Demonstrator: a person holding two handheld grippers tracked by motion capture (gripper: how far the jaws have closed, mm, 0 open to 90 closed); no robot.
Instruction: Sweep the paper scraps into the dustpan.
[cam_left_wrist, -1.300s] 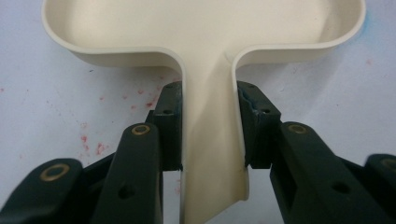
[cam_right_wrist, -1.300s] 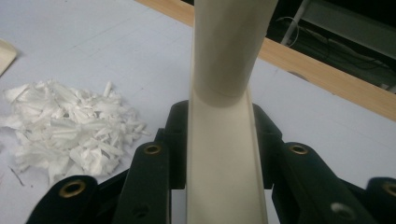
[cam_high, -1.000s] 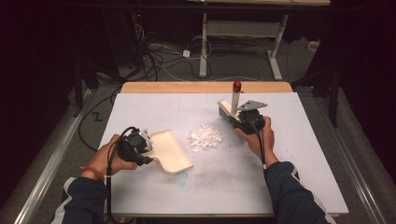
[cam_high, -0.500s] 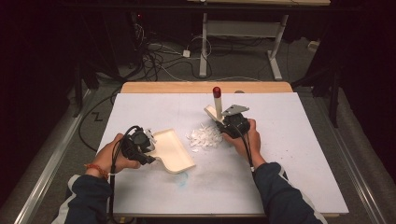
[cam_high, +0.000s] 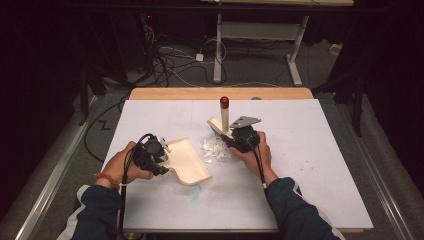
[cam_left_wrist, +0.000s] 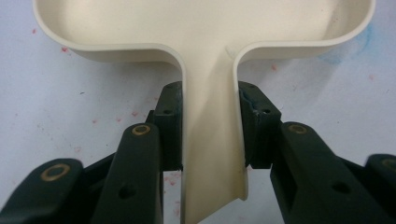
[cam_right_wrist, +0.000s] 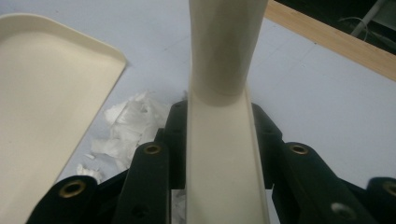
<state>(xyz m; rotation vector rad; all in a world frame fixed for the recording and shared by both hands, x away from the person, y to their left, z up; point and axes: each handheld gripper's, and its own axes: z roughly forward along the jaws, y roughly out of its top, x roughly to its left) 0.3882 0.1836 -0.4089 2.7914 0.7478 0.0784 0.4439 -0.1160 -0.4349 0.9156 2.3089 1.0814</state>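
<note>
Cream dustpan (cam_high: 187, 161): flat on white table (cam_high: 320, 165), handle clamped by left gripper (cam_high: 159, 151). Cream brush (cam_high: 223, 120): handle clamped by right gripper (cam_high: 231, 138), held upright, touching white paper scraps (cam_high: 215, 148) just beside the dustpan.

White table (cam_high: 320, 150), paper scraps (cam_high: 215, 148), dustpan (cam_high: 190, 162)

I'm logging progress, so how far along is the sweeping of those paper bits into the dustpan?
Both tools are gripped: left gripper shut on the dustpan, right gripper shut on the brush. In hand: the brush stands at the white scraps. Left: sweeping; the scraps lie on the table and the pan looks empty.
</note>
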